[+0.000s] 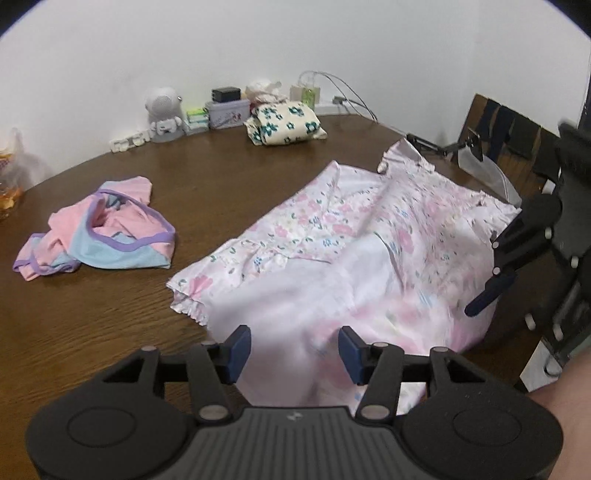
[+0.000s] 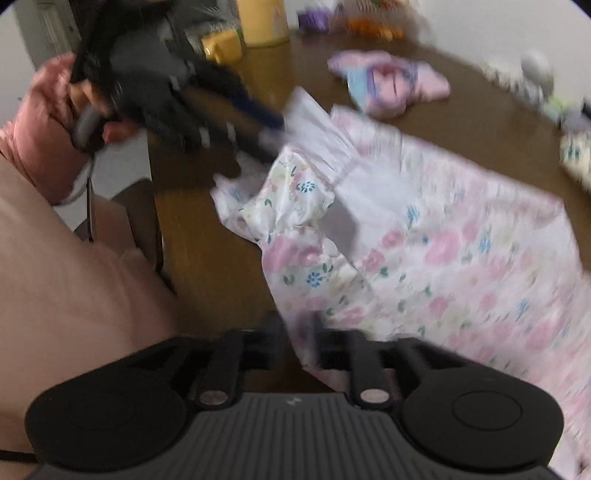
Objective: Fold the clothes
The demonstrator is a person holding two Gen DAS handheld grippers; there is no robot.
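Observation:
A white garment with pink and blue flowers [image 1: 369, 236] lies spread and rumpled on the brown table [image 1: 92, 317]. My left gripper [image 1: 295, 349] is open at the garment's near hem, with cloth bulging up between its blue pads [image 1: 240, 349]. In the blurred right wrist view the garment [image 2: 443, 251] fills the right side. There my right gripper [image 2: 312, 332] is shut on a fold of its edge. From the left wrist view the right gripper [image 1: 480, 301] sits at the garment's right edge. The left gripper [image 2: 273, 122] shows by the ruffle, held in a hand [image 2: 48, 122].
A crumpled pink, blue and purple garment [image 1: 99, 229] lies at the left. A folded cream cloth with teal flowers [image 1: 284, 123] sits by the wall, beside a tin [image 1: 227, 110] and a white figure [image 1: 162, 114]. A wooden chair [image 1: 517, 147] stands at the right. Yellow containers [image 2: 262, 18] stand far off.

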